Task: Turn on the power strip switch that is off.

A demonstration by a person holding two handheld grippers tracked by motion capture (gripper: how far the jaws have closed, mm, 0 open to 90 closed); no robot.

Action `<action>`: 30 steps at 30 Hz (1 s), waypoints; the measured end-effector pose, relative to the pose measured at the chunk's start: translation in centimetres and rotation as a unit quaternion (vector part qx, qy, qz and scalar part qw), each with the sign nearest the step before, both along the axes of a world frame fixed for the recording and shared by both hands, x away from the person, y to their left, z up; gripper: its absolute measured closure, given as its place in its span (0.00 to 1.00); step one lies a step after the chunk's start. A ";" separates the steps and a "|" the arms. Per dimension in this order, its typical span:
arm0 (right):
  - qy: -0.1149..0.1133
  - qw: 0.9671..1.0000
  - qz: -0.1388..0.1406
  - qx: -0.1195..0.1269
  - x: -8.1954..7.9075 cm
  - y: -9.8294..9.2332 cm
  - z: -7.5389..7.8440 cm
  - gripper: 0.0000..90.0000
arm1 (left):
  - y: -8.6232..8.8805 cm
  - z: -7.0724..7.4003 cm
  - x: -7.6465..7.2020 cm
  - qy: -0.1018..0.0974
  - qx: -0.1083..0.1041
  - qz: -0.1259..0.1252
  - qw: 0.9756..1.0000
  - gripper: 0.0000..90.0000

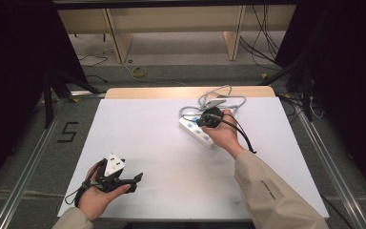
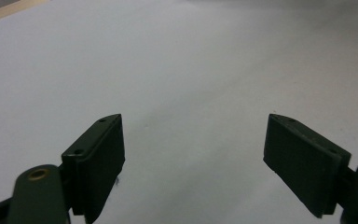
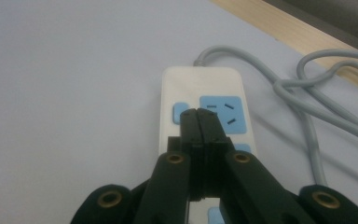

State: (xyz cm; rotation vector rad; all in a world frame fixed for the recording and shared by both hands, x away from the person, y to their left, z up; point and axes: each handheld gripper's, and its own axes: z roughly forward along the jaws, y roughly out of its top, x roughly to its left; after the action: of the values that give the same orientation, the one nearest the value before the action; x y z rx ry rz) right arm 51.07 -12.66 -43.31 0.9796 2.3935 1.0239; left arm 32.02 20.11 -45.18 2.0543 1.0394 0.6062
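Smooth matte white sheeting covered the worktop [image 1: 162, 143], with a pale wooden strip along its far edge. Directly under the right hand-held gripper [image 3: 199, 122], whose black jaws were pressed together with nothing between them, lay a white rectangular plastic power strip [image 3: 200, 88] with glossy light-blue socket panels. Beyond it, a rubbery grey cable [image 3: 317, 88] looped. The left hand-held gripper [image 2: 193, 154] rested nearby, flat jaws spread wide over bare sheeting.

Power strip [image 1: 198, 130] on table [image 1: 147, 138], far right; cable [image 1: 219, 98] behind.
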 end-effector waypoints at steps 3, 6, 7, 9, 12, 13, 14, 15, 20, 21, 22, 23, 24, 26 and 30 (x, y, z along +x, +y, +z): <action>0.002 1.000 -0.002 0.003 0.2 0.2 0.1 1.00 | 0.0 0.0 0.0 0.000 0.002 0.000 1.000 0.23; 0.005 1.000 -0.004 -0.002 0.4 0.2 -0.1 1.00 | 0.0 0.0 0.0 0.000 0.001 0.000 1.000 0.23; 0.005 1.000 -0.004 -0.002 0.4 0.2 -0.1 1.00 | 0.0 0.0 0.0 0.000 0.000 -0.001 1.000 0.23; 0.009 1.000 -0.007 0.000 0.6 0.2 -0.3 1.00 | -0.1 0.0 0.0 0.000 0.000 -0.002 1.000 0.23; 0.010 1.000 -0.008 -0.003 0.9 0.2 0.0 1.00 | -0.2 0.0 0.1 0.001 0.003 -0.005 1.000 0.23; 0.009 1.000 -0.009 -0.003 1.0 0.2 0.2 1.00 | -0.1 0.0 0.0 0.001 0.002 -0.004 1.000 0.23; 0.010 1.000 -0.008 -0.003 1.0 0.3 0.2 1.00 | -0.1 0.0 0.0 0.001 0.001 -0.004 1.000 0.23; 0.010 1.000 -0.008 -0.003 1.0 0.3 0.2 1.00 | -0.1 0.0 0.1 0.002 0.000 -0.005 1.000 0.23; 0.008 1.000 -0.009 -0.003 1.0 0.4 0.3 1.00 | -0.3 0.0 0.1 0.001 0.005 -0.009 1.000 0.23; 0.009 1.000 -0.010 0.000 1.0 0.4 0.4 1.00 | -0.3 0.0 0.1 0.002 0.003 -0.008 1.000 0.23; 0.008 1.000 -0.010 0.000 1.0 0.5 0.3 1.00 | -0.3 0.0 0.1 0.003 0.003 -0.008 1.000 0.23; 0.008 1.000 -0.011 -0.001 1.0 0.5 0.3 1.00 | -0.3 0.0 0.1 0.003 0.004 -0.007 1.000 0.23; 0.007 1.000 -0.013 0.002 1.0 0.6 0.3 1.00 | -0.3 0.0 0.1 0.002 0.005 -0.008 1.000 0.23; 0.008 1.000 -0.011 0.001 1.1 0.7 0.4 1.00 | -0.4 0.0 0.1 0.000 0.004 -0.009 1.000 0.23; 0.010 1.000 -0.011 0.000 1.3 1.0 0.5 1.00 | -0.3 0.0 0.1 0.001 0.003 -0.009 1.000 0.23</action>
State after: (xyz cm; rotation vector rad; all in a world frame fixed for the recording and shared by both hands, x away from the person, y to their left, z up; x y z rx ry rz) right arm 52.38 -11.69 -42.81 1.0185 2.3942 1.0113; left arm 32.09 19.80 -45.14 2.0678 1.0211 0.5999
